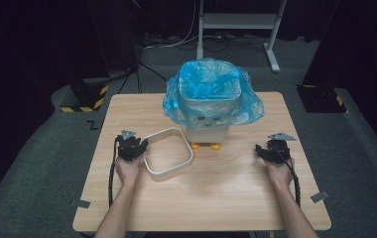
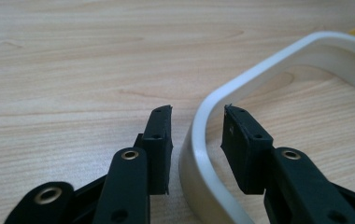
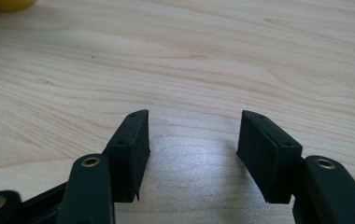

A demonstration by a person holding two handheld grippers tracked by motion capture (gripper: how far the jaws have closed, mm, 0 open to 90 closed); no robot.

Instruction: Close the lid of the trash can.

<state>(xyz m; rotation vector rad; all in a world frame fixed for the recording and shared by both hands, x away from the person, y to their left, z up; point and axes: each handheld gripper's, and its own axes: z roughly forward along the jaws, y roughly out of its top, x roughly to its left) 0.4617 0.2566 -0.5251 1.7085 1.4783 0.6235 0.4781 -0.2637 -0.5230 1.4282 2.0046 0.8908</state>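
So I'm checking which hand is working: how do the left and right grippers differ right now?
The left gripper straddles the white ring's rim, one jaw on each side with gaps still showing; the right gripper has only bare table between its jaws. The left sits beside the ring, the right apart from everything near the table's right edge. Both are black, open and low over the wood.

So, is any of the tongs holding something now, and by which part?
Nothing is held yet. The left tongs straddle the near wall of the white ring, with gaps at both pads. The right tongs are open over bare table.
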